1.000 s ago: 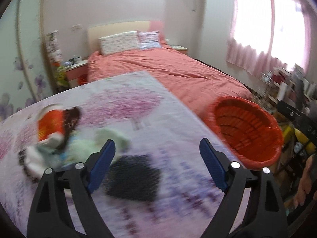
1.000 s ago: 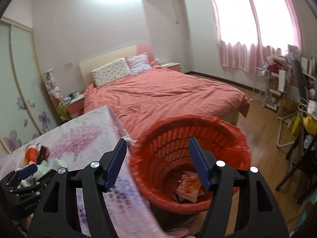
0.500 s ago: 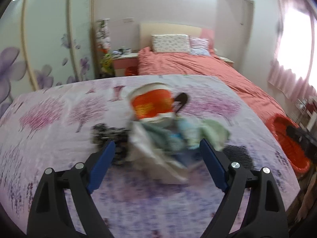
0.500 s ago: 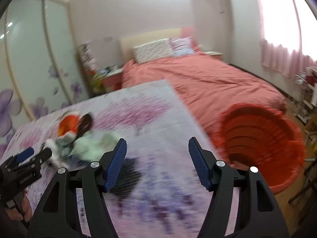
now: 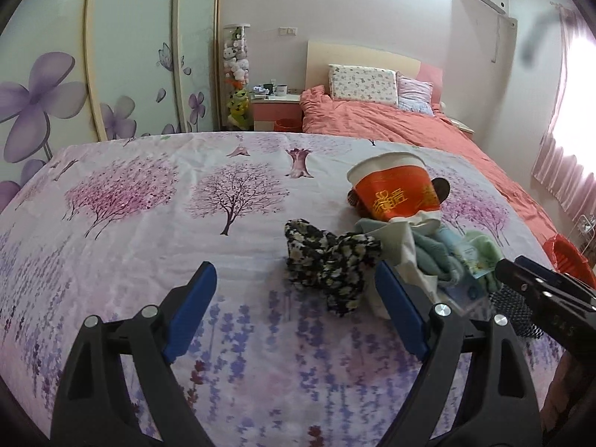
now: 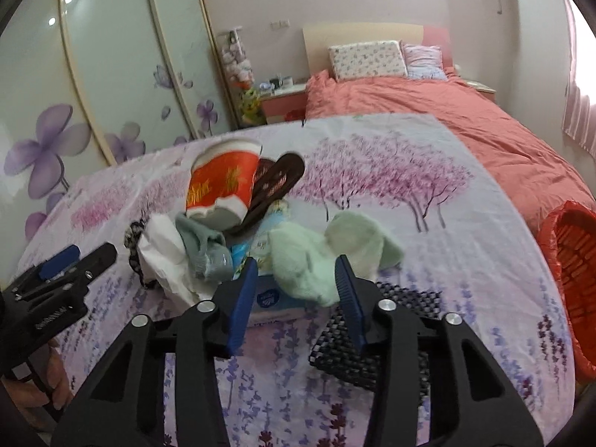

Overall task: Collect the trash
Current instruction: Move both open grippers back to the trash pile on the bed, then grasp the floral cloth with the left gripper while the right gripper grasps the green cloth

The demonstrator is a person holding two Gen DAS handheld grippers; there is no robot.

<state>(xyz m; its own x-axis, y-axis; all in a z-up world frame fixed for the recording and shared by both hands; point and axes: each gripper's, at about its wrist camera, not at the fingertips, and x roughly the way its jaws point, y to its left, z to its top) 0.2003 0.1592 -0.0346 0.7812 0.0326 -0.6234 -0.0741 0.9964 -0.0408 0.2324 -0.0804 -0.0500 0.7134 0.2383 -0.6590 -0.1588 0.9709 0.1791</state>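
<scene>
A heap of trash lies on the floral tablecloth (image 5: 149, 223): a red-and-white paper cup (image 5: 395, 190) (image 6: 223, 182), a black floral cloth (image 5: 327, 260), white crumpled paper (image 6: 164, 257), a brown wrapper (image 6: 277, 178), a pale green cloth (image 6: 316, 260), a blue tissue pack (image 6: 268, 298). My left gripper (image 5: 296, 309) is open and empty, just left of the heap. My right gripper (image 6: 294, 290) is open, its jaws on either side of the green cloth's near edge, over the tissue pack. The red trash basket (image 6: 570, 272) stands at the table's right.
A black mesh mat (image 6: 372, 335) lies on the cloth under my right gripper. A bed with a coral cover (image 5: 391, 123) lies behind the table. A wardrobe with purple flowers (image 5: 74, 74) is on the left, a nightstand (image 5: 277, 108) beside the bed.
Both grippers swung left from the basket toward the trash heap. My right gripper dropped close over the green cloth and its jaws narrowed. My left gripper now faces the table's left part.
</scene>
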